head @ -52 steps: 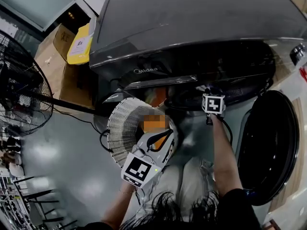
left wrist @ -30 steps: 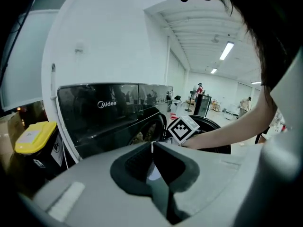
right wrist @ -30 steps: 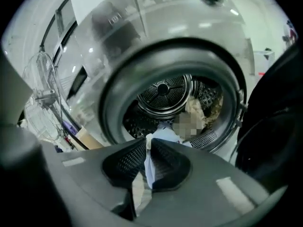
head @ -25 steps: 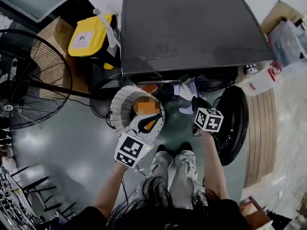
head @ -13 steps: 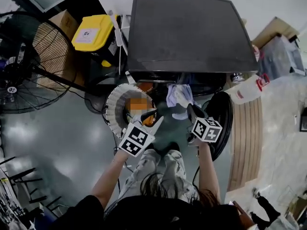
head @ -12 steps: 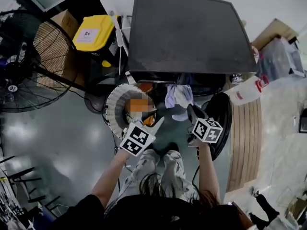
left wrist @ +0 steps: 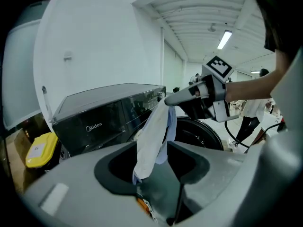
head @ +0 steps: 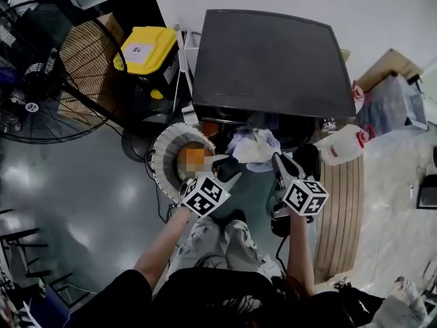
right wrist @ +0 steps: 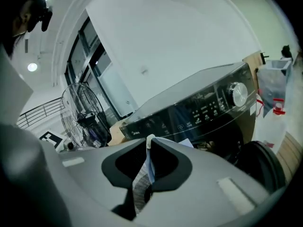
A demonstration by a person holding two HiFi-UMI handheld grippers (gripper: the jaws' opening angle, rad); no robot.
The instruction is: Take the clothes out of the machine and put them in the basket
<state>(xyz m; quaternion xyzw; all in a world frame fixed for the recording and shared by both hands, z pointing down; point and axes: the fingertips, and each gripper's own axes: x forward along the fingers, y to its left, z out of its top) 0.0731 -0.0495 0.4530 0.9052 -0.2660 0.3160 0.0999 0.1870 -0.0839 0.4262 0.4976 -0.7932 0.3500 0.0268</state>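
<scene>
The pale blue-and-white garment (head: pixel 252 147) hangs before the washing machine (head: pixel 273 53), pinched at its top between my right gripper's (head: pixel 278 161) closed jaws. My left gripper (head: pixel 229 168), jaws spread and holding nothing, sits at the white basket's (head: pixel 162 162) right rim, both forearms stretched forward.

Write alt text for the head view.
Seen from above, a person's right gripper holds a pale cloth up before a dark washing machine. The left gripper hangs at the rim of a white ribbed basket beside it.
</scene>
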